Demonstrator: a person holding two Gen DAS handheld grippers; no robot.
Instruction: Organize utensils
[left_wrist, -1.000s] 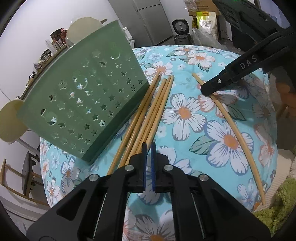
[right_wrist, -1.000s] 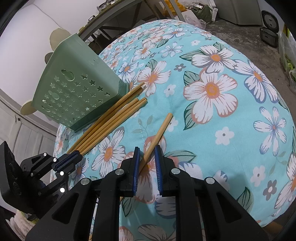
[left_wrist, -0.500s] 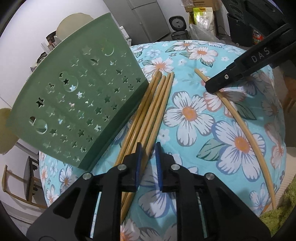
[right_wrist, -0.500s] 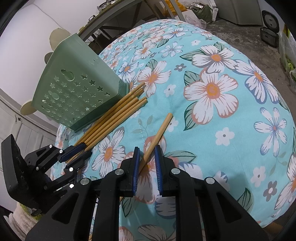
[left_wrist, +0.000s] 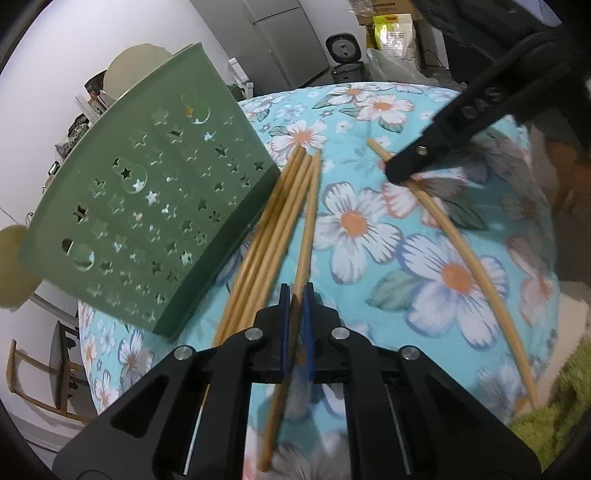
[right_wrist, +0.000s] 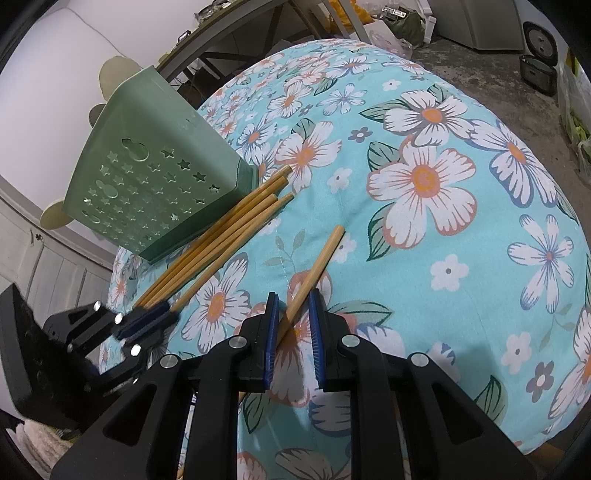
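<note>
A green utensil holder (left_wrist: 147, 221) with star holes lies on its side on the floral cloth; it also shows in the right wrist view (right_wrist: 147, 184). Several bamboo chopsticks (left_wrist: 273, 229) lie bundled beside it. My left gripper (left_wrist: 296, 295) is shut on one chopstick (left_wrist: 306, 236) of the bundle, which splays to the right. In the right wrist view the left gripper (right_wrist: 147, 319) sits at the bundle's near end. My right gripper (right_wrist: 293, 306) is open, its jaws either side of a lone chopstick (right_wrist: 317, 262). That lone chopstick (left_wrist: 454, 240) runs to the right in the left view.
The floral blue tablecloth (right_wrist: 461, 258) covers a rounded table that drops off to the right. A green rug (left_wrist: 554, 417) lies below the edge. A rice cooker (left_wrist: 345, 55) and boxes stand on the floor beyond. Wooden chairs (left_wrist: 37, 373) stand at the left.
My left gripper opened around the bundle's end half a second ago and has now closed on one chopstick, pulling it to the right. The right gripper has stayed over the lone chopstick.
</note>
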